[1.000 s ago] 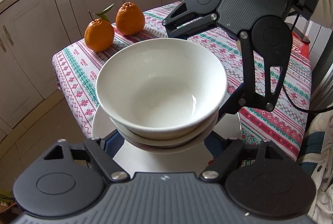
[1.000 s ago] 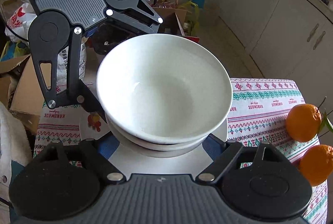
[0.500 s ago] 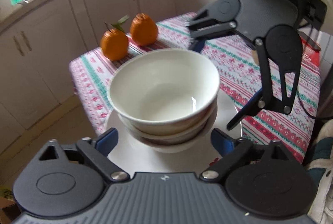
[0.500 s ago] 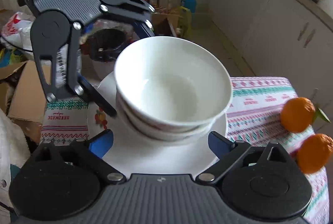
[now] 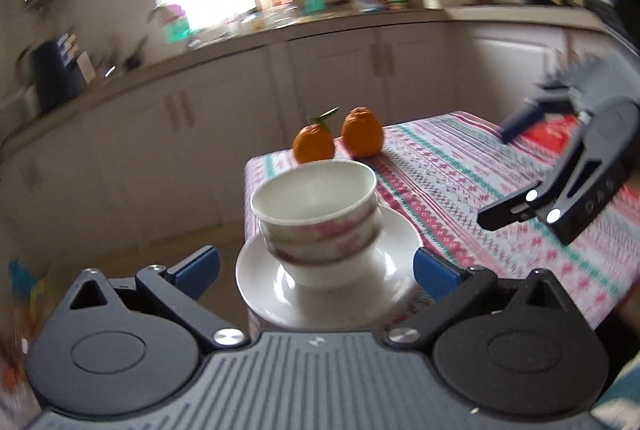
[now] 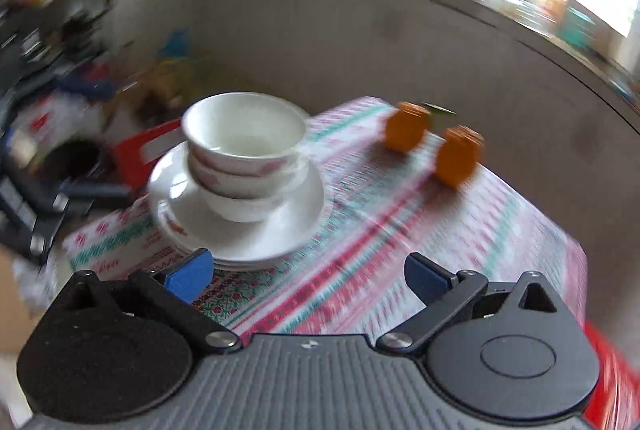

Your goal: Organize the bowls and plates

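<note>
Judging from how things lie, the stacking step looks done: two bowls (image 5: 318, 204) sit nested on the white plates (image 6: 240, 230) at the corner of the patterned tablecloth (image 5: 460, 182), with two oranges (image 5: 336, 142) well apart behind them. Left gripper (image 5: 316, 264) hovers near the stack, jaws spread wide and holding nothing; right gripper (image 6: 306, 276) is likewise wide and empty, off to the side. Next move, if any, calls for checking the slightly leaning stack and squaring it gently
</note>
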{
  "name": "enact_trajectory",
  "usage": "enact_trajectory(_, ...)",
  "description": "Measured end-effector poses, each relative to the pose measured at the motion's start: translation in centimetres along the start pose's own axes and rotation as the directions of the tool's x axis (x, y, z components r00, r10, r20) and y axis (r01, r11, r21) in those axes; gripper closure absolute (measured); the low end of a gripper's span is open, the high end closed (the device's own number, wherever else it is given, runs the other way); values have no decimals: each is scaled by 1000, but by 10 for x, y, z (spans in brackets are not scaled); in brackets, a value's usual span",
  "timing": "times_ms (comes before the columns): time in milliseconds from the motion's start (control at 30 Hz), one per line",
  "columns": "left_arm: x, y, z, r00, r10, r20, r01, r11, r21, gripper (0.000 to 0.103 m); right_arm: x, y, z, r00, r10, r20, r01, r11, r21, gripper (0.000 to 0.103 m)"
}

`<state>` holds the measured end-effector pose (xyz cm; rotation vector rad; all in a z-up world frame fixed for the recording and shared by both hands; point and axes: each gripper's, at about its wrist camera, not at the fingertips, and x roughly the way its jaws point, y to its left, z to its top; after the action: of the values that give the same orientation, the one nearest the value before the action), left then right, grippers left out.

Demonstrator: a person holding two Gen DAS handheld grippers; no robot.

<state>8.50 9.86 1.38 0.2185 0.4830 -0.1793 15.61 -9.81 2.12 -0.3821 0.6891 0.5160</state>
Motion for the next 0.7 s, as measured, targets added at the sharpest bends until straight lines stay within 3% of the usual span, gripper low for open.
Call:
enact_trajectory(133, -14, -10, 3, 995, 75, -60, -85, 977, -197, 1, -23, -4, -26, 996, -95, -2, 92, 968, 233, 0)
enact_trajectory(233, -29, -20, 4, 995, 68, -67, -84, 956, -282, 1, -42, 4, -40, 990, -139, 10, 129, 943, 306, 0)
enact_trajectory(700, -64, -43, 5, 987, 145, -63, -157, 942, -296, 1, -86, 27, -58, 967, -245, 73, 205, 914, 351, 0)
